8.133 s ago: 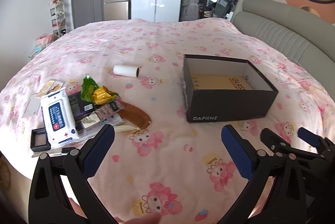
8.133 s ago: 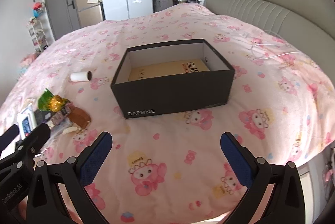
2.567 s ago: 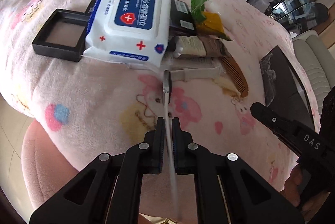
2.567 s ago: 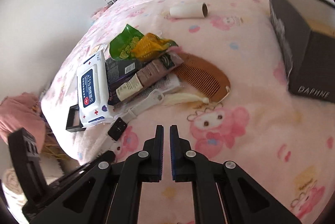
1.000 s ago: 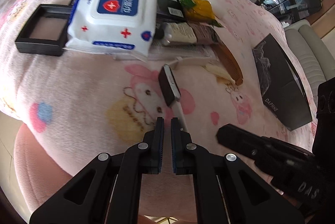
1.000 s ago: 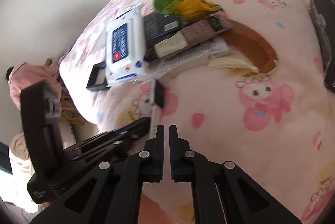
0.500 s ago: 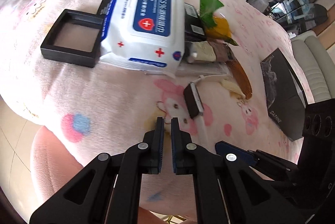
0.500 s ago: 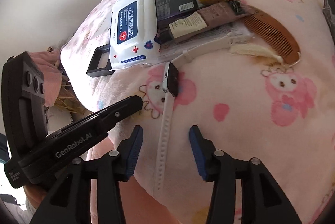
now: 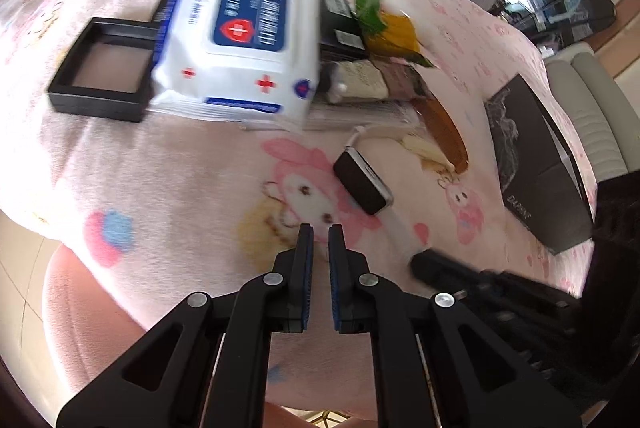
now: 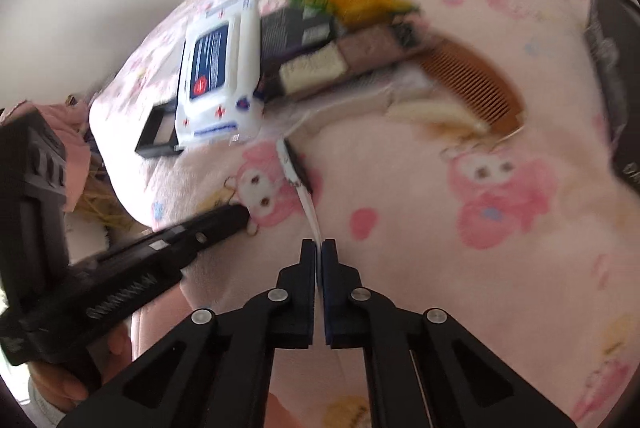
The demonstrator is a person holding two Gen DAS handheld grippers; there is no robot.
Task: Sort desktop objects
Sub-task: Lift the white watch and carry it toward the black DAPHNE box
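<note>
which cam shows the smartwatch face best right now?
Left wrist. The smartwatch shows its dark screen face-up on the bedspread. In the right wrist view it sits edge-on and blurred, only its white strap clear, running into the shut right gripper.

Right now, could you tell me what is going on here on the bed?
A person is sorting clutter on a pink bedspread with two handheld grippers. The right gripper is shut on the white strap of a smartwatch, whose body lies on the cover. The left gripper is shut and holds nothing. A wet-wipes pack, a wooden comb and a dark shoebox lie nearby.
</note>
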